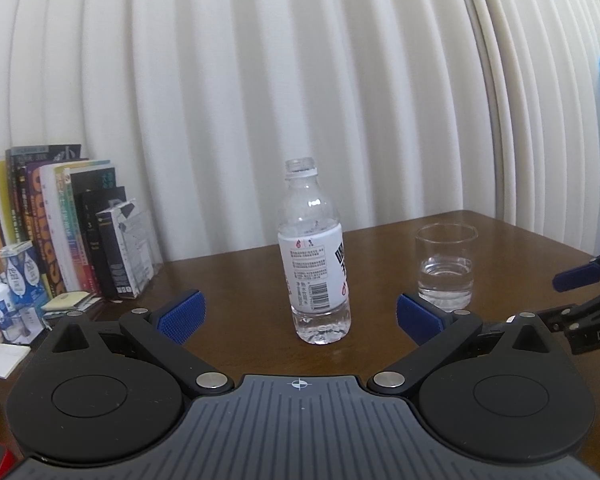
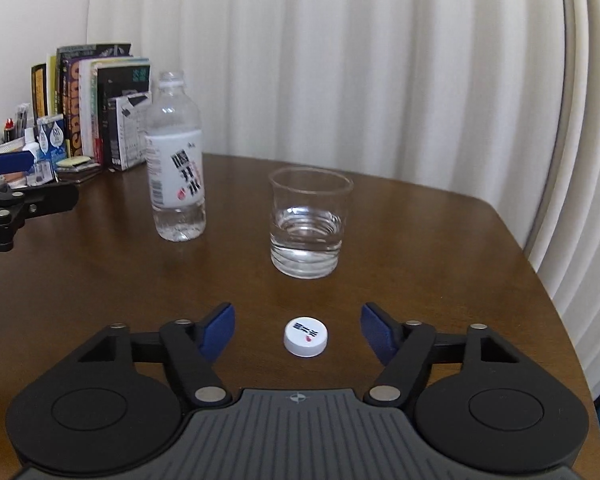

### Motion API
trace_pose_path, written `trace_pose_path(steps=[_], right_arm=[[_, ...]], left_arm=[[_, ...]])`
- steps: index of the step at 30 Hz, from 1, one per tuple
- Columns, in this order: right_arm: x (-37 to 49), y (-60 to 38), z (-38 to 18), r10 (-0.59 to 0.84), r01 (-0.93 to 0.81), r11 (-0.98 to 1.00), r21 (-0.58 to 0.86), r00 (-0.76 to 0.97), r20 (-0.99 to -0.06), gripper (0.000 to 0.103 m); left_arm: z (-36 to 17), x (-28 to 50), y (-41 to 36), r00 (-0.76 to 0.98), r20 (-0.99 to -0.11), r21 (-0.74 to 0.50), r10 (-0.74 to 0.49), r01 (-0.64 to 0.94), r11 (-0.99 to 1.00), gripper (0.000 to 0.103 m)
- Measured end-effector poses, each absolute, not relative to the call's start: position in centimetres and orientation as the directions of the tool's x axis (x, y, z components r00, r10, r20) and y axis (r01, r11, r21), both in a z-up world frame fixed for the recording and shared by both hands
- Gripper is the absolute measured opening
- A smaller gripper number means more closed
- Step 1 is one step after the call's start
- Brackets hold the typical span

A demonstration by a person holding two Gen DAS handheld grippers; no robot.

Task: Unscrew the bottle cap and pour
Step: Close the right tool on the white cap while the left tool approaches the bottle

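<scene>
A clear plastic bottle (image 1: 315,256) with a white label stands upright and uncapped on the brown table (image 1: 236,280); a little water sits at its bottom. It also shows in the right wrist view (image 2: 176,160). A glass (image 1: 446,268) holding some water stands to its right, also in the right wrist view (image 2: 309,222). The white cap (image 2: 305,336) lies on the table between my right gripper's fingers. My left gripper (image 1: 300,316) is open, just in front of the bottle, not touching it. My right gripper (image 2: 298,330) is open around the cap, not touching it.
A row of books (image 1: 60,224) and small boxes stands at the table's back left, also in the right wrist view (image 2: 96,100). White pleated curtains (image 1: 260,80) hang behind. The table's rounded right edge (image 2: 540,272) is close. The other gripper shows at the right edge of the left wrist view (image 1: 580,276).
</scene>
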State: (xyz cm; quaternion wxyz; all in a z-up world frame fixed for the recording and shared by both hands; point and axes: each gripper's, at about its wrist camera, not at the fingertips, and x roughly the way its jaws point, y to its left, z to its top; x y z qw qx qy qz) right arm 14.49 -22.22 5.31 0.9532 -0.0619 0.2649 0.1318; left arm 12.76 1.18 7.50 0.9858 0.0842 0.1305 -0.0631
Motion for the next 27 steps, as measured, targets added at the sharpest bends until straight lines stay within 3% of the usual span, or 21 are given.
trace_pose_path(steps=[2, 10, 14, 20, 22, 27], right_arm=[[15.4, -22.5, 5.0, 0.232, -0.298, 0.954, -0.032, 0.802, -0.551, 0.058], [17.0, -22.3, 4.3, 0.237, -0.329, 0.943, -0.049, 0.768, -0.596, 0.055], [17.7, -22.3, 3.9, 0.24, -0.339, 0.94, -0.045, 0.748, -0.618, 0.043], [18.3, -22.3, 3.5, 0.247, -0.345, 0.938, -0.036, 0.736, -0.63, 0.038], [18.4, -22.3, 3.5, 0.253, -0.351, 0.936, -0.032, 0.733, -0.631, 0.032], [18.5, -22.1, 3.6, 0.248, -0.355, 0.934, -0.046, 0.735, -0.631, 0.032]], left_arm=[[7.3, 13.2, 1.2, 0.955, -0.276, 0.149, -0.105, 0.151, 0.977, 0.103], [6.8, 14.6, 1.2, 0.95, -0.292, 0.144, -0.113, 0.161, 0.976, 0.103], [6.7, 15.1, 1.3, 0.948, -0.294, 0.144, -0.12, 0.168, 0.975, 0.103], [6.6, 15.8, 1.4, 0.946, -0.297, 0.143, -0.129, 0.178, 0.974, 0.103], [6.5, 16.1, 1.4, 0.945, -0.298, 0.143, -0.132, 0.181, 0.973, 0.103], [6.3, 16.7, 1.7, 0.938, -0.299, 0.13, -0.177, 0.224, 0.966, 0.103]])
